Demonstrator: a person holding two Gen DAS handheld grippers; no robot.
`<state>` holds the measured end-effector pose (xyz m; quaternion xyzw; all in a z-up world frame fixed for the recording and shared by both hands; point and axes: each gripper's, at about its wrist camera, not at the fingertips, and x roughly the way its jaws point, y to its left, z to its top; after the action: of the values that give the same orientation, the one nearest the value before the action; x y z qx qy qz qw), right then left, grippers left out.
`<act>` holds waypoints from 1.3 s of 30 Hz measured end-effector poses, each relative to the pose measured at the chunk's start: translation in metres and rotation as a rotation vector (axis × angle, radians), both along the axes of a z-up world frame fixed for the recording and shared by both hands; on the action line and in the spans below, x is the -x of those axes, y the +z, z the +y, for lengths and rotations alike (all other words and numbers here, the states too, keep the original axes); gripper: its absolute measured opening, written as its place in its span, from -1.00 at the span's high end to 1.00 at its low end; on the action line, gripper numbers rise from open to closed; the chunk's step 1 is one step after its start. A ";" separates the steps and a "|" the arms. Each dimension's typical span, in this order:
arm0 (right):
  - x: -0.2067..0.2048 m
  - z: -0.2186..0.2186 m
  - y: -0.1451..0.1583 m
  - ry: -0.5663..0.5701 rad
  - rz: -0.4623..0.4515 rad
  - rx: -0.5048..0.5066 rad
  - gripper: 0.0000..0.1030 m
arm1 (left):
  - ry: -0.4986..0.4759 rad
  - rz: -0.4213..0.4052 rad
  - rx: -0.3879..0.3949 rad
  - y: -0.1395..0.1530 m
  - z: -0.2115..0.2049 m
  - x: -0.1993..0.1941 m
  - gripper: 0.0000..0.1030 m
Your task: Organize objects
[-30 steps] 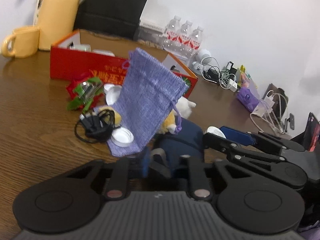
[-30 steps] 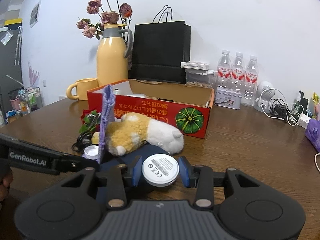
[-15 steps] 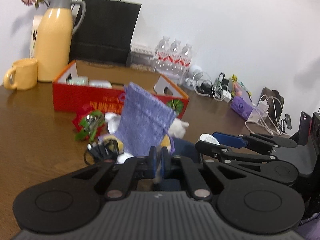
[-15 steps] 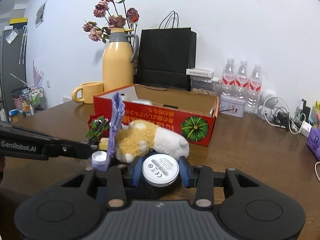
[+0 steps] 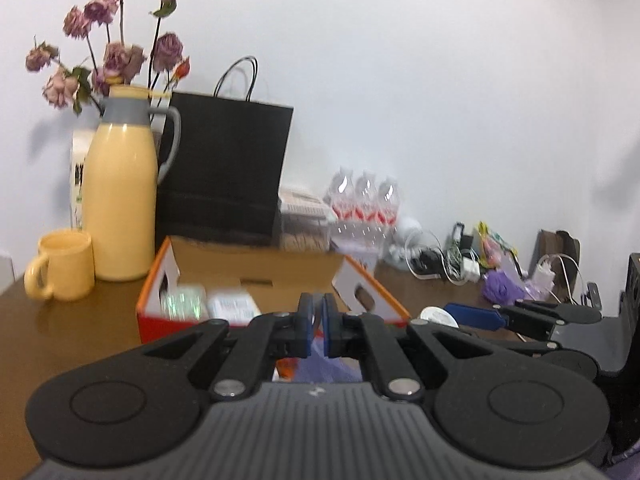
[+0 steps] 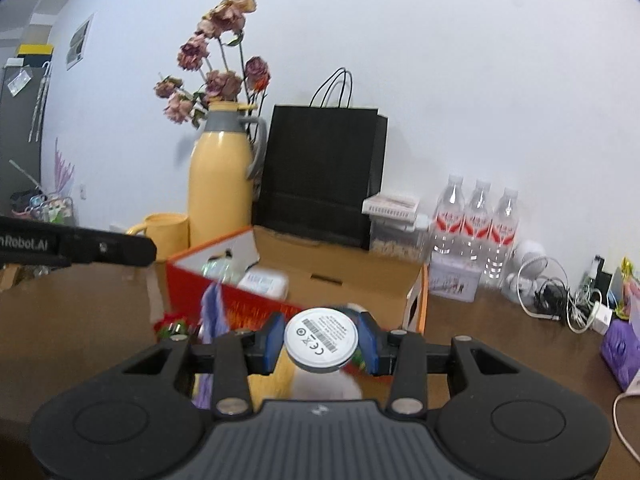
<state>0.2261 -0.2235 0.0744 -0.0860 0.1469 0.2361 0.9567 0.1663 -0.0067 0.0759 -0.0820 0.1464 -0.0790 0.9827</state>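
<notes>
At twelve o'clock from both wrist cameras sits the red cardboard box (image 6: 304, 280), open-topped on the desk (image 6: 480, 332), with a yellow jug (image 6: 220, 184) and black paper bag (image 6: 320, 172) behind it. The right gripper (image 6: 320, 342) has its jaws clenched on a white round disc (image 6: 321, 339), gripped edge to edge and hanging just short of the box's near wall. The left gripper (image 5: 315, 330) has its jaws pinched nearly together on the purple cloth pouch (image 5: 320, 364), which hangs below them at six o'clock, mostly hidden.

The step in hand looks like carrying both items into the box. To do it well, lift each clear of the near wall before moving toward twelve o'clock, since the dangling pouch could snag the rim. Aim for bare cardboard at one o'clock, away from the packets (image 6: 264, 282) already inside at eleven. Lower first, then release, so the disc does not roll.
</notes>
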 end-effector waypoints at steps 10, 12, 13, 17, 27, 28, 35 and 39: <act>-0.068 0.035 0.018 -0.029 -0.007 -0.032 0.25 | 0.007 -0.019 -0.002 0.006 0.012 -0.073 0.90; -0.082 0.043 0.017 -0.031 -0.001 -0.032 0.26 | 0.016 -0.013 -0.003 0.003 0.013 -0.089 0.90; -0.089 0.046 0.016 -0.032 0.005 -0.033 0.26 | 0.021 -0.011 -0.004 0.001 0.013 -0.096 0.90; -0.117 0.055 0.007 -0.046 0.032 -0.042 0.26 | 0.036 0.000 -0.002 -0.005 0.016 -0.127 0.89; -0.179 0.058 -0.023 -0.087 0.110 -0.025 0.26 | 0.083 0.081 -0.034 -0.028 0.015 -0.198 0.89; -0.184 0.058 -0.027 -0.093 0.120 -0.017 0.26 | 0.085 0.093 -0.039 -0.032 0.015 -0.204 0.89; -0.194 0.057 -0.047 -0.106 0.172 0.014 0.26 | 0.072 0.160 -0.094 -0.054 0.011 -0.211 0.89; -0.191 0.059 -0.049 -0.098 0.179 0.023 0.25 | 0.071 0.139 -0.104 -0.054 0.008 -0.205 0.87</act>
<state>0.4172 -0.1645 0.0254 -0.0684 0.2387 0.1940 0.9491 0.3708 0.0016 0.0219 -0.0411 0.2150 -0.0304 0.9753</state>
